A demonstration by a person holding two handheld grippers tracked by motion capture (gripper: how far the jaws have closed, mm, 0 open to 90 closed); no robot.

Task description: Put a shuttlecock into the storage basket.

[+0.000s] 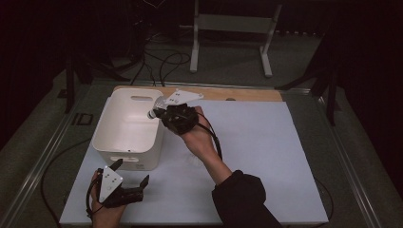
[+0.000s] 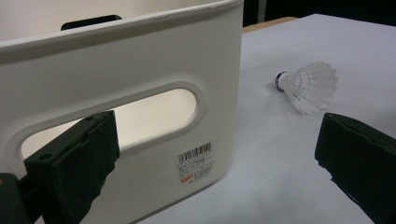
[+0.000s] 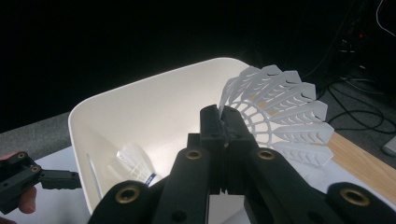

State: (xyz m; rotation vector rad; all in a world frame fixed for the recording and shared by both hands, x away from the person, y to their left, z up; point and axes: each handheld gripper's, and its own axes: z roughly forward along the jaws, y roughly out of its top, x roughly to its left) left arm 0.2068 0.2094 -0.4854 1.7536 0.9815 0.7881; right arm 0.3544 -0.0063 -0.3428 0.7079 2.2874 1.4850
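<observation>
white metal stand (image 1: pixel 231 23) at rear | black cables (image 1: pixel 161 59) on floor; wooden board (image 1: pixel 247 94) beneath sheet

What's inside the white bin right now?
One shuttlecock lies on the floor of the white bin. The right gripper, holding a second shuttlecock over it, covers the rest of the floor.

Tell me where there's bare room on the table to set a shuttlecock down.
The widest free patch is the pale mat right of the right forearm. The strip between the white bin and the loose shuttlecock is narrower. It is crowded near the left gripper and above the bin rim, where the right gripper holds a shuttlecock.
</observation>
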